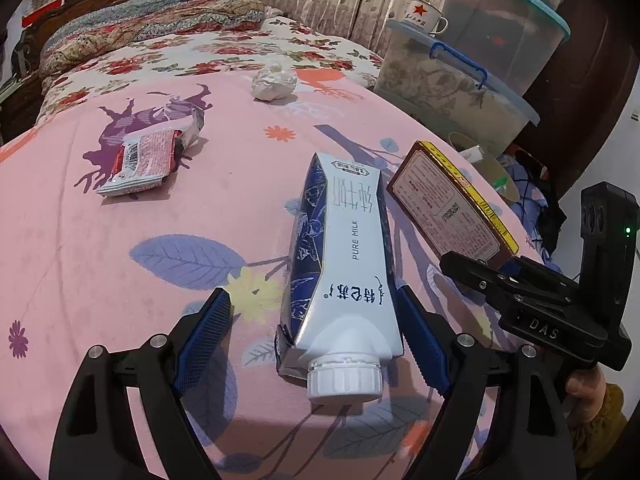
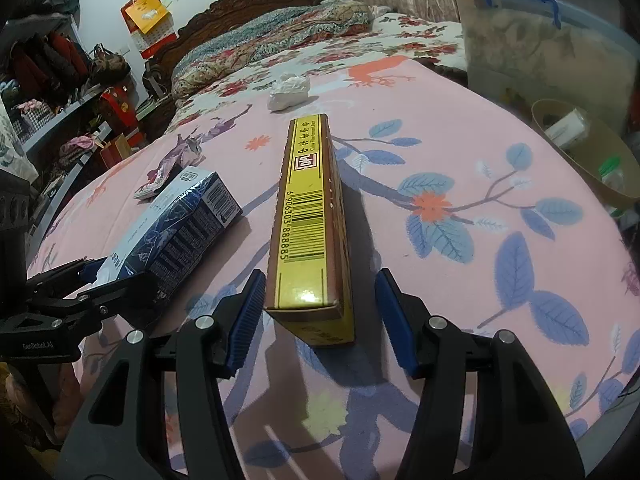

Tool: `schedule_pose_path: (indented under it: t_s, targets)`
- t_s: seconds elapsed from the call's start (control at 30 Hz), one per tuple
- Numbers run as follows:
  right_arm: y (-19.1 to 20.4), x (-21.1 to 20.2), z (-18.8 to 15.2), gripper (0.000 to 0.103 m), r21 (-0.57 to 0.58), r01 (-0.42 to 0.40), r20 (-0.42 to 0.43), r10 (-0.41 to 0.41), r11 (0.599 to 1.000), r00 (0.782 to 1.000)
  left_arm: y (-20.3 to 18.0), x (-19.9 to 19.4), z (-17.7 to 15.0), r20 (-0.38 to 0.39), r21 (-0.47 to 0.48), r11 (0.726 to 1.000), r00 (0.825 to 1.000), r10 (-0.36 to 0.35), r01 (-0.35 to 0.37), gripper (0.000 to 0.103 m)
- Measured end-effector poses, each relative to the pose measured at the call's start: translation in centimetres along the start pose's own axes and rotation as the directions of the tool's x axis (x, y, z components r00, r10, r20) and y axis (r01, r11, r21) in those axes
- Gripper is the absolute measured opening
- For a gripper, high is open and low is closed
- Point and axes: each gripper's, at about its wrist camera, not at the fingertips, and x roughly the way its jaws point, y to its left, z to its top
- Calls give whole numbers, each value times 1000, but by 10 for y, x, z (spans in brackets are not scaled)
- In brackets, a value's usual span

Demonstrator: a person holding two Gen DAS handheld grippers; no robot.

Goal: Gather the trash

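Observation:
A white and blue milk carton (image 1: 344,256) lies on the pink bedsheet with its cap toward me. My left gripper (image 1: 316,312) is open around its cap end; the right pad touches it, the left pad stands apart. A brown and yellow box (image 2: 312,220) stands on its narrow edge between the fingers of my right gripper (image 2: 320,288), which is open with gaps on both sides. In the left wrist view the box (image 1: 448,204) sits right of the carton. A crumpled wrapper (image 1: 148,156) and a white paper ball (image 1: 274,82) lie farther back.
A tan trash bin (image 2: 592,152) with items inside stands off the bed's right edge. Clear storage tubs (image 1: 472,64) are stacked behind it, a mug on one. Pillows and a headboard are at the far end. Shelves of clutter stand left.

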Motion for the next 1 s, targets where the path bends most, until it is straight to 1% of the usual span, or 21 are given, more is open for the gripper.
schedule_pose_path:
  t_s: [1.0]
  targets:
    - [4,1,-1,60,-4,-1,-3,1,1000,1000,0,2,1,-4,2,1000,1000,6,-6,80]
